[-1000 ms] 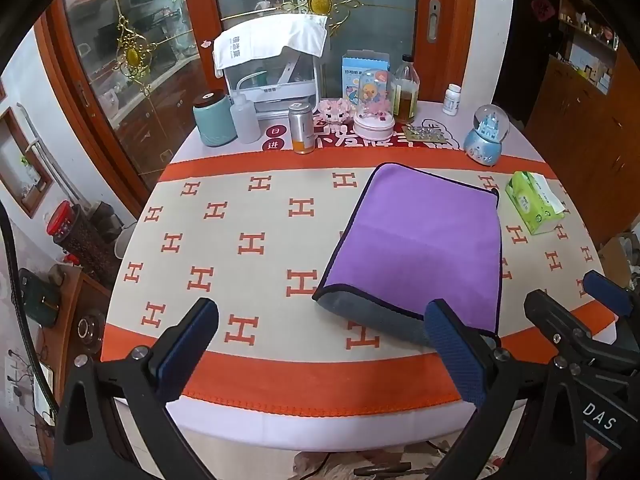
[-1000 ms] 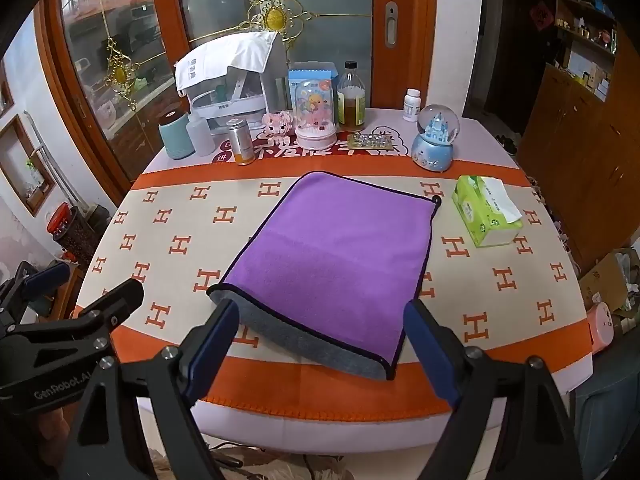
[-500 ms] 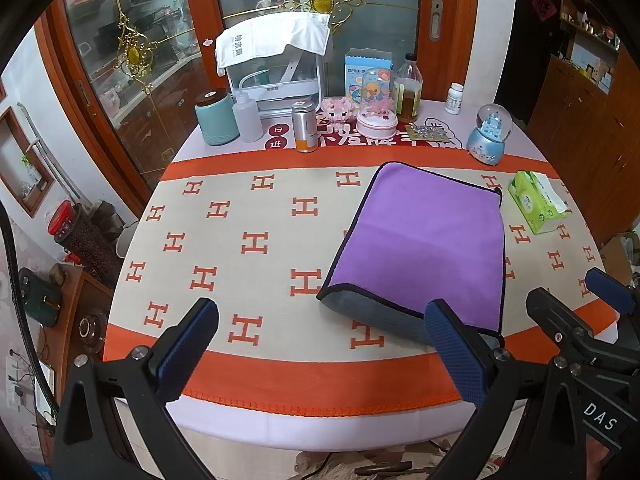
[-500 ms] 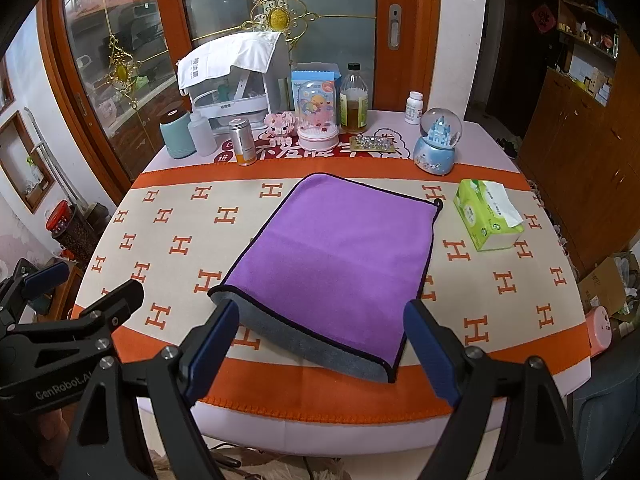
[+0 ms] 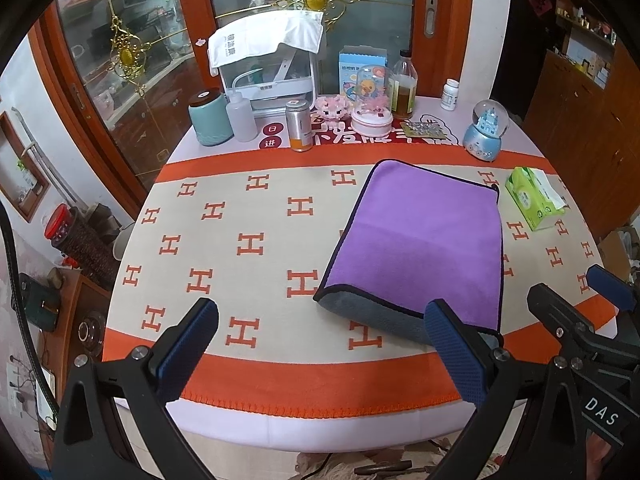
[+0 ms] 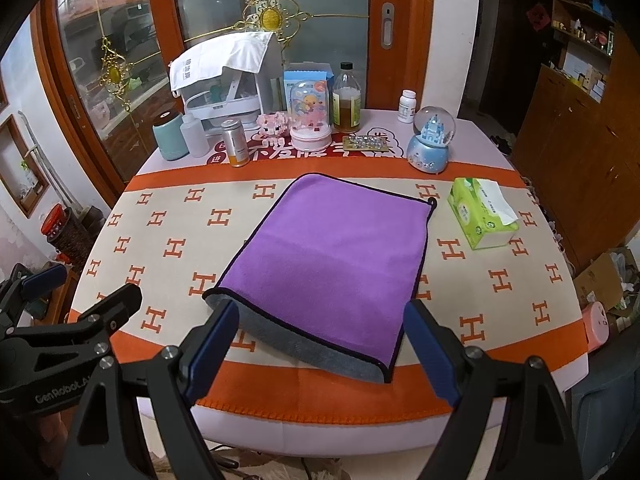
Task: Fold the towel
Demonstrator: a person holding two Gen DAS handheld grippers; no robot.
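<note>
A purple towel (image 5: pixel 420 240) with a dark edge lies folded on the round table, its grey underside showing along the near edge; it also shows in the right wrist view (image 6: pixel 336 256). My left gripper (image 5: pixel 320 344) is open and empty, held over the table's near edge, left of the towel's near corner. My right gripper (image 6: pixel 320 348) is open and empty, held above the towel's near edge. The right gripper shows at the right of the left wrist view (image 5: pixel 580 320). The left gripper shows at the left of the right wrist view (image 6: pixel 68 308).
An orange and cream tablecloth (image 5: pixel 240 240) covers the table. A green tissue pack (image 6: pixel 480 216) lies right of the towel. Along the back stand a teal jar (image 6: pixel 170 136), a can (image 6: pixel 236 142), bottles, a snow globe (image 6: pixel 430 144) and a white appliance (image 6: pixel 228 80).
Both grippers have drawn back slightly from the table and risen a little. The towel has not moved. Both grippers stay open.
</note>
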